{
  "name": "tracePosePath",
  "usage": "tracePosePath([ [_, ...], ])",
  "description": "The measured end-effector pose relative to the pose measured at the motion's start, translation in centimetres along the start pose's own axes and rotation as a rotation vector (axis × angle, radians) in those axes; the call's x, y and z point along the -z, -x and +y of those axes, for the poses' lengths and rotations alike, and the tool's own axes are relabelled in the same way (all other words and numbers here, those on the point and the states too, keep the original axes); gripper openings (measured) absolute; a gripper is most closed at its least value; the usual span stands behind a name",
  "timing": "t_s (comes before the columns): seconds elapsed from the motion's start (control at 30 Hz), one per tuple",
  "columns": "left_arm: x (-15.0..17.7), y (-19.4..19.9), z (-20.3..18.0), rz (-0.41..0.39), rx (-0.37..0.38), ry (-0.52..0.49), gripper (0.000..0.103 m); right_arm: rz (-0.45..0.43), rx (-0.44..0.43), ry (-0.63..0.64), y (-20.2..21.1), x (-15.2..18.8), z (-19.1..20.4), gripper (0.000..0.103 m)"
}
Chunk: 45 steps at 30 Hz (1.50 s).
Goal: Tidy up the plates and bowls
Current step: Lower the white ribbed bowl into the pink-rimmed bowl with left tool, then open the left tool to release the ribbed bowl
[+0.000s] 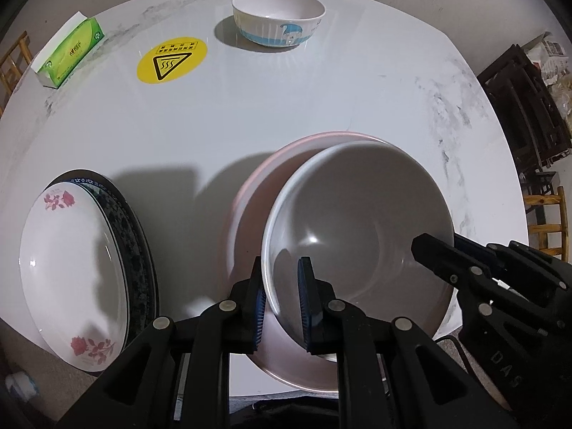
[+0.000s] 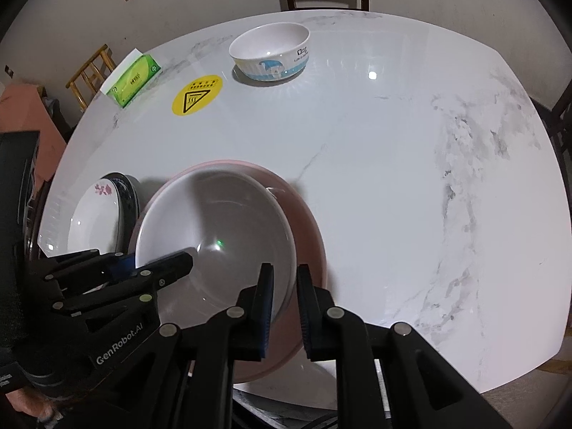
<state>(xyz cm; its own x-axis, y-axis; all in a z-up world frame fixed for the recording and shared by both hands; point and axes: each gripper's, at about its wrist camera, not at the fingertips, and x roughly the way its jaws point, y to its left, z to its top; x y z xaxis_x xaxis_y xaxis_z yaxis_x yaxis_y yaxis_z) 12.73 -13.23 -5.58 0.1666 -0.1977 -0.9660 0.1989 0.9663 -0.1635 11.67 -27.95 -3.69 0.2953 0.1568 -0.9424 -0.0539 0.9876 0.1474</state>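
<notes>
**Two tools pinch one bowl over the pink one**

Two tools share the plain white round bowl (image 1: 357, 236): the left tool (image 1: 282, 304) has its blue-padded fingers pressed on the bowl's near-left rim, one inside and one outside, and the right tool (image 2: 286, 304) pinches the near-right rim in the same way. The bowl sits tilted inside the wider pale pink round bowl (image 1: 250, 214), which rests at the near edge of the white marble-patterned desk (image 1: 286, 107). Whether the white bowl's base already rests fully on the pink one I cannot tell.

By my reading, the step in hand is nesting the white bowl into the pink one. The next move calls for levelling the bowl so that it settles centred, then spreading both tools evenly; letting go on one side first could let it rock or slide against the pink wall.

Toward the near-left edge lies a white plate with red rose prints (image 1: 71, 268), stacked on a dark blue-patterned plate (image 1: 139, 250); that stack is just beside the pink bowl, so room on that side is tight. Near the far edge, well apart, stands a small white bowl with a blue cartoon band (image 1: 279, 18), probably the next piece to gather. Between it and the far-left edge are a yellow round warning sticker (image 1: 171, 59) and a green tissue box (image 1: 69, 53); neither blocks the way.
</notes>
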Motion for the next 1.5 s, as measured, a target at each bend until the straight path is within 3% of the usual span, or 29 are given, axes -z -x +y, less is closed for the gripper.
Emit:
tracePosePath([
  [0.2,-0.3,-0.1,0.1,0.011,-0.002,0.020,0.019,0.028,0.061,0.042,-0.4,-0.4,1.1,0.015],
  [0.6,-0.7,0.0,0.5,0.026,0.062,0.067,0.036,0.044,0.031,-0.001,-0.3,-0.5,0.7,0.018],
  [0.97,-0.9,0.2,0.5,0.028,0.058,0.064,0.038,0.040,0.007,-0.022,-0.2,-0.5,0.3,0.018],
  [1.5,-0.5,2.5,-0.6,-0.067,0.034,-0.009,0.043,0.005,0.004,-0.006,0.9,-0.6,0.2,0.018],
])
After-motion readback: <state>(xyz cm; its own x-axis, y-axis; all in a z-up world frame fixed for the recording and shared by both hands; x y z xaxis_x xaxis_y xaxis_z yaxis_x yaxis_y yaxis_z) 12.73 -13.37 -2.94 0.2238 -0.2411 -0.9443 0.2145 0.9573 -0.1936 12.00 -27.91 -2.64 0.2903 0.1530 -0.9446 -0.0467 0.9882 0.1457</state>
